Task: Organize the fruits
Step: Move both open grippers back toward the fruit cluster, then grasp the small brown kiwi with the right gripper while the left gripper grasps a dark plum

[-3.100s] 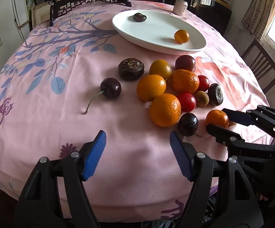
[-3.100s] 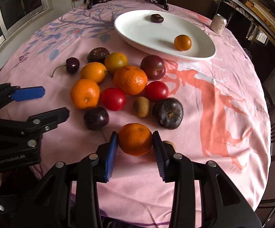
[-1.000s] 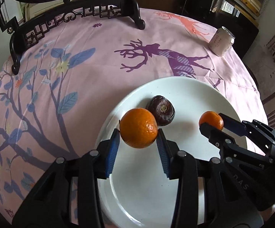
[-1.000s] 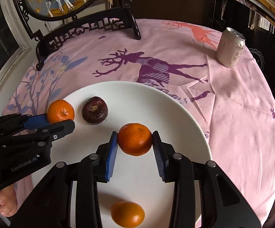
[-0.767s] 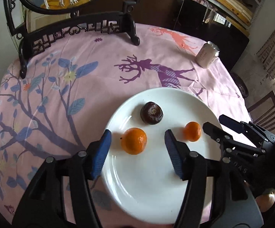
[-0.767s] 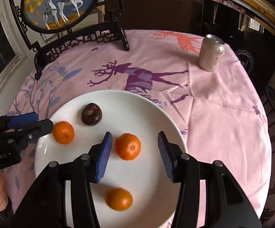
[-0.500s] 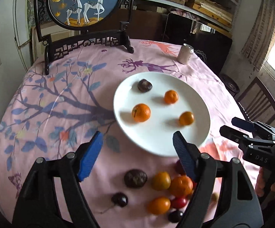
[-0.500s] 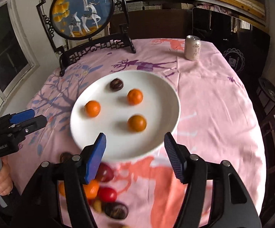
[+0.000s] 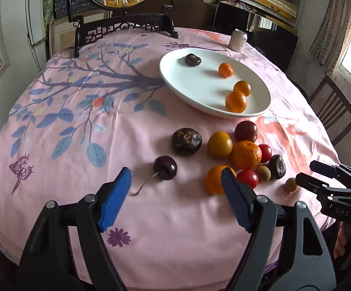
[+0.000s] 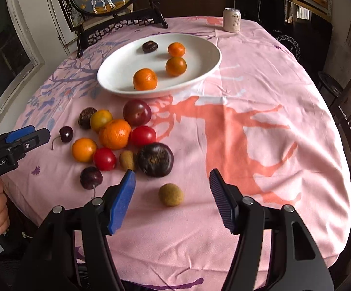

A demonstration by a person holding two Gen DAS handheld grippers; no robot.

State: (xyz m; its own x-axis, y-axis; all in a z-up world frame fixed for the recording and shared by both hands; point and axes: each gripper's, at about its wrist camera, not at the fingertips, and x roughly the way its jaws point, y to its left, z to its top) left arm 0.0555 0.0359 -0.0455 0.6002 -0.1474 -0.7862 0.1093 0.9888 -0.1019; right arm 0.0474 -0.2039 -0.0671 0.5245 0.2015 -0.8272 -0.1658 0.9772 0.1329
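Presently I find both grippers empty above the near edge of the pink tablecloth (image 10: 260, 101): the left gripper (image 9: 175, 201) has its jaws wide over bare cloth beside a stemmed cherry (image 9: 165, 167), and the right gripper (image 10: 171, 200) has its jaws wide with a small tan fruit (image 10: 171, 194) lying between them, untouched. On the white plate (image 10: 117, 70) I count three oranges (image 10: 145, 79) and one dark fruit (image 10: 149, 46). I note the remaining fruit cluster (image 10: 115, 134) lies on the cloth just in front of the plate, and a can (image 10: 232, 20) stands beyond it.
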